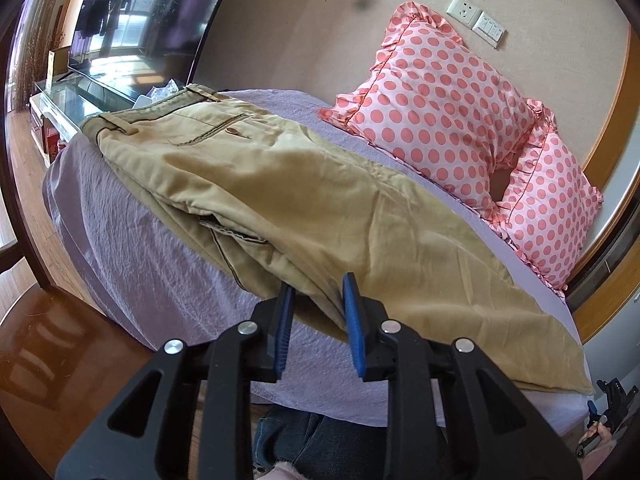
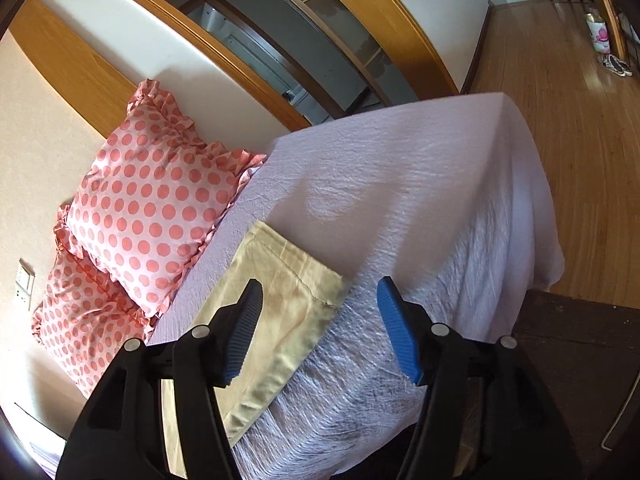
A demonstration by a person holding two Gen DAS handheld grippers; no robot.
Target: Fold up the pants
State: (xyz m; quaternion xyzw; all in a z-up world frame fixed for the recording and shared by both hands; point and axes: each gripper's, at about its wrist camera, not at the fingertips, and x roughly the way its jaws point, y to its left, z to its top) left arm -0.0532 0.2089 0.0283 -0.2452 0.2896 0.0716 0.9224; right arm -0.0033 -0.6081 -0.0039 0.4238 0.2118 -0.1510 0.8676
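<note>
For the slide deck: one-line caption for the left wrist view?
Left claw open around the near edge of khaki pants laid lengthwise on a lilac bed, polka-dot pillows behind.

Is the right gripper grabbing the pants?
No, the right gripper is open above the pants hem, its fingers spread apart.

No legible text, labels, brands, numbers or signs; pink-printed container [image 2: 599, 34] on floor beyond bed [image 2: 400, 184]: markings unreadable.

Bright daylight, soft shadows on the bedspread [image 2: 400, 168], heavy fisheye warp at edges
</note>
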